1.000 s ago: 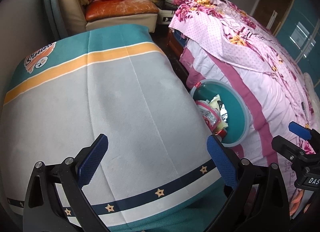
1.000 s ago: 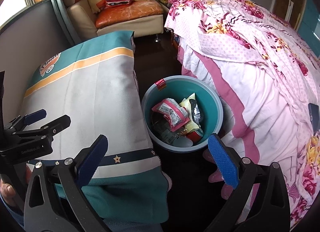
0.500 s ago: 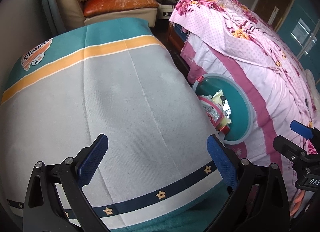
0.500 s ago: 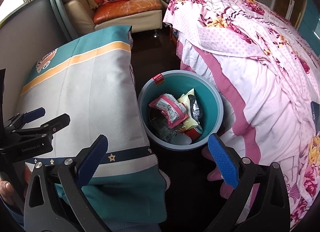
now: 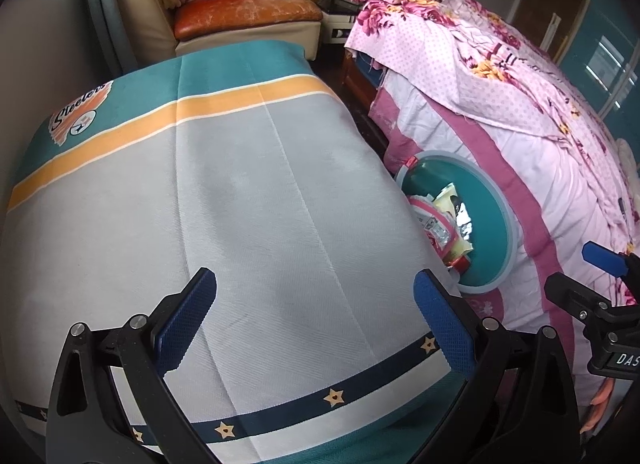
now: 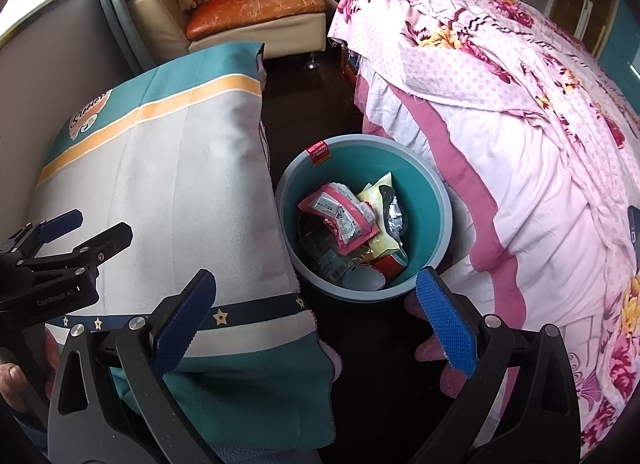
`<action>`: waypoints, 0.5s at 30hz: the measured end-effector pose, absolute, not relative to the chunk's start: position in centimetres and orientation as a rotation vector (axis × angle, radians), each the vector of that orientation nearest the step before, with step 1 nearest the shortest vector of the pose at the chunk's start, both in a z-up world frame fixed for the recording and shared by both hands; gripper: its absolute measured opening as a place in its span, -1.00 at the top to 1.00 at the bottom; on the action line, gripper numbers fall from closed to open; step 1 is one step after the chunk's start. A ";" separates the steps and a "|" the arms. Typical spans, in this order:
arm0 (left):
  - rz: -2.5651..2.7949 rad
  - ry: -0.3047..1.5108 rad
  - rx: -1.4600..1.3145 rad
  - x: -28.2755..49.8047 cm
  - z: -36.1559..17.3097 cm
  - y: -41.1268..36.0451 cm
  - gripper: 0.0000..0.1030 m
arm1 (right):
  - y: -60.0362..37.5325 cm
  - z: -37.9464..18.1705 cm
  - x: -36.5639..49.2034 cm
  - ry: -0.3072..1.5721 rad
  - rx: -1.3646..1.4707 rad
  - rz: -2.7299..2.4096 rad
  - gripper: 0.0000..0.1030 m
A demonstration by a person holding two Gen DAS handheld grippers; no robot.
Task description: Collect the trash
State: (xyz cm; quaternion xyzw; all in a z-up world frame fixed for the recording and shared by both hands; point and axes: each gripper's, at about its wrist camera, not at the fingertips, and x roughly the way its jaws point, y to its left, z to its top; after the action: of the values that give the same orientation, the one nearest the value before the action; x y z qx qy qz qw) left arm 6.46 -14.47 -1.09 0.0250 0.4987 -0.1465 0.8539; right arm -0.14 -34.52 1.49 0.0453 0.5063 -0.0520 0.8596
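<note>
Over the last second very little changes: both views drift slightly, and in the right wrist view the teal bin (image 6: 434, 200) sits a touch higher and nearer the middle than a second ago, while its contents lie exactly as they did. We read that as a pause or a scan, not a pick or a drop.

The left hand-held gripper (image 5: 314, 318) hangs above the cloth-covered bench (image 5: 240, 204), jaws spread wide with nothing between them. The right hand-held gripper (image 6: 316, 314) is likewise wide apart and empty, poised above the near rim of the bin.

The trash is in the bin, which stands on the dark floor (image 6: 316, 104) between the bench and the bed (image 6: 520, 144): a pink wrapper (image 6: 340, 216), a yellow packet (image 6: 376, 192), some foil and a red piece among them. A red tag (image 6: 319, 153) clings to the far rim.

We see no loose trash on the bench top, so collection looks close to done, in our judgement.

Much is hidden, though. From the left wrist view the bench edge cuts off most of the bin. The floor under the bed and behind the bench is out of sight, and the lowest items in the bin are too jumbled to name.
</note>
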 end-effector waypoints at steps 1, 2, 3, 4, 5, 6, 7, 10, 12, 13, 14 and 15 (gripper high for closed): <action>-0.305 1.050 0.053 6.5 -1.2 -14.4 -0.92 | -34.5 1.4 -0.1 1.065 0.096 -0.110 -0.87; -0.303 1.050 0.051 6.5 -1.2 -14.3 -0.92 | -34.5 1.3 -0.1 1.066 0.096 -0.109 -0.87; -0.302 1.051 0.049 6.5 -1.3 -14.2 -0.92 | -34.5 1.2 0.0 1.068 0.095 -0.109 -0.87; -0.300 1.051 0.048 6.5 -1.3 -14.2 -0.92 | -34.4 1.1 0.0 1.070 0.094 -0.108 -0.87; -0.297 1.050 0.049 6.5 -1.3 -14.1 -0.92 | -34.4 1.1 0.1 1.072 0.093 -0.108 -0.87; -0.296 1.050 0.049 6.5 -1.3 -14.1 -0.92 | -34.4 1.0 0.1 1.073 0.092 -0.107 -0.87; -0.296 1.050 0.049 6.5 -1.3 -14.1 -0.92 | -34.3 1.0 0.1 1.074 0.092 -0.107 -0.87; -0.293 1.048 0.052 6.6 -1.4 -14.0 -0.92 | -34.3 0.8 0.2 1.078 0.090 -0.106 -0.87; -0.296 1.050 0.050 6.6 -1.4 -14.0 -0.92 | -34.2 0.7 0.2 1.080 0.090 -0.106 -0.87; -0.296 1.050 0.051 6.6 -1.4 -14.0 -0.92 | -34.2 0.7 0.2 1.081 0.090 -0.106 -0.87; -0.295 1.050 0.050 6.6 -1.4 -14.1 -0.92 | -34.2 0.6 0.2 1.082 0.090 -0.106 -0.87; -0.293 1.049 0.050 6.6 -1.5 -14.0 -0.92 | -34.2 0.6 0.3 1.083 0.090 -0.106 -0.87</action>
State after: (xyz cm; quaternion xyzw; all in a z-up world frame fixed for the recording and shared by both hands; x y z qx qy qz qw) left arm 6.61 -14.04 -1.46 0.0236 0.4991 -0.1396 0.8549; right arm 0.25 -34.16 0.57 0.0429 0.5149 -0.0505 0.8547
